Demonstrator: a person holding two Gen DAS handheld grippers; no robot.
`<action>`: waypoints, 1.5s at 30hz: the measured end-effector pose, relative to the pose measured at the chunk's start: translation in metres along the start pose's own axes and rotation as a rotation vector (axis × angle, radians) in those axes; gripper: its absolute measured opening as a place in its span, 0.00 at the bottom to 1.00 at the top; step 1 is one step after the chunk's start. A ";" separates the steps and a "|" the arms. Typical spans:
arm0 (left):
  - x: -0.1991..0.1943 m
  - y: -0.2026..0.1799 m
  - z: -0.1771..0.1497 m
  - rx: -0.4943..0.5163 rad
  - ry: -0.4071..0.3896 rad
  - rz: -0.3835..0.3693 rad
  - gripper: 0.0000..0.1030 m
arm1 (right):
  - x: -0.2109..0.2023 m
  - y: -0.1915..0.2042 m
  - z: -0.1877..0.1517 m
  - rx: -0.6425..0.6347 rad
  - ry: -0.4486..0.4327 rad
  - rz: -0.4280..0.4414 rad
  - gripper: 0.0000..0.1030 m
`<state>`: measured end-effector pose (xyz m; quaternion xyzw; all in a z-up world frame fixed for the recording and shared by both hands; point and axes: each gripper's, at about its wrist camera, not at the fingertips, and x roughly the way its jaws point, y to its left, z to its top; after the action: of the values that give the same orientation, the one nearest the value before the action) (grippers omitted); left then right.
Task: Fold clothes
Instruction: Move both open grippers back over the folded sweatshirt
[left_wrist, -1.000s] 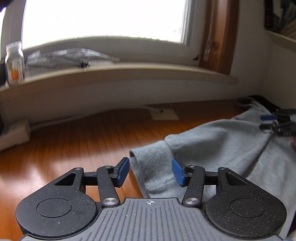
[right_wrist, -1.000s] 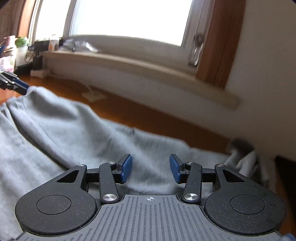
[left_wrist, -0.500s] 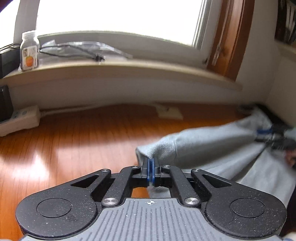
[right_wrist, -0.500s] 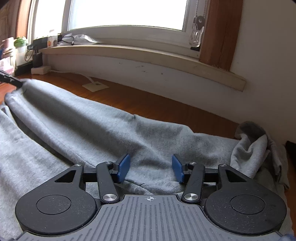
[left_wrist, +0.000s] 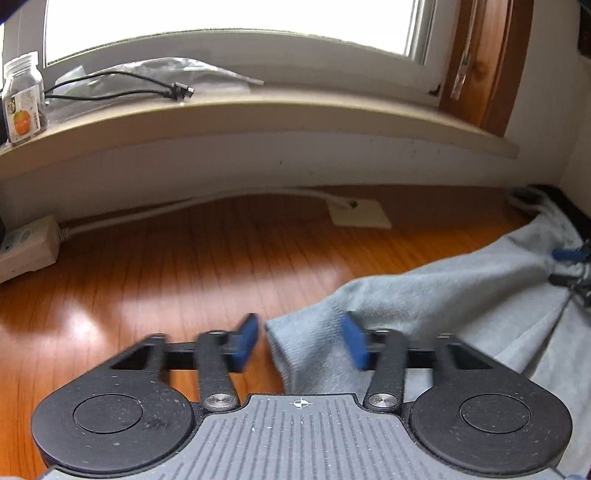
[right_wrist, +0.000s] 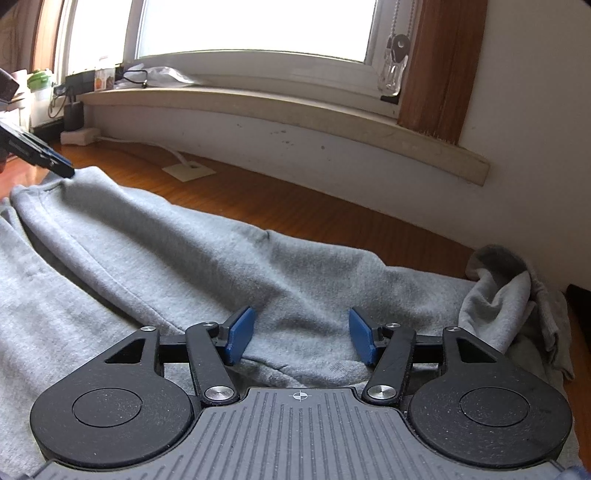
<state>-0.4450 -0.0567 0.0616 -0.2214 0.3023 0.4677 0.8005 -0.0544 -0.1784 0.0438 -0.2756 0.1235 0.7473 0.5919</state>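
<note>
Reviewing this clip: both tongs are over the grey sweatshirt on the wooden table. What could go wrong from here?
1. The left tongs have just been opening and stand open around the ribbed cuff of the grey sweatshirt; a close might pinch only the cuff's edge, which could slip.
2. The right tongs are open over a raised fold; closing may grab several layers.
3. Bunched fabric at the far end could stay crumpled.

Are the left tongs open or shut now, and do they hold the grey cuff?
Open. The left tongs have just been opening; the blue pads stand apart, with the ribbed cuff of the grey garment between them, not pressed.
</note>
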 end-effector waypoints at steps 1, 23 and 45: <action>0.000 0.002 -0.001 0.000 0.002 0.030 0.35 | 0.000 0.000 0.000 -0.001 0.000 0.000 0.56; 0.002 -0.102 0.008 0.085 -0.057 -0.130 0.80 | 0.002 -0.002 0.001 0.018 0.010 0.015 0.57; 0.036 -0.099 -0.002 0.226 -0.057 -0.017 0.91 | 0.037 0.015 0.026 0.109 0.034 0.035 0.60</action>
<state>-0.3446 -0.0819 0.0423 -0.1191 0.3284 0.4299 0.8325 -0.0812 -0.1388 0.0417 -0.2533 0.1788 0.7450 0.5906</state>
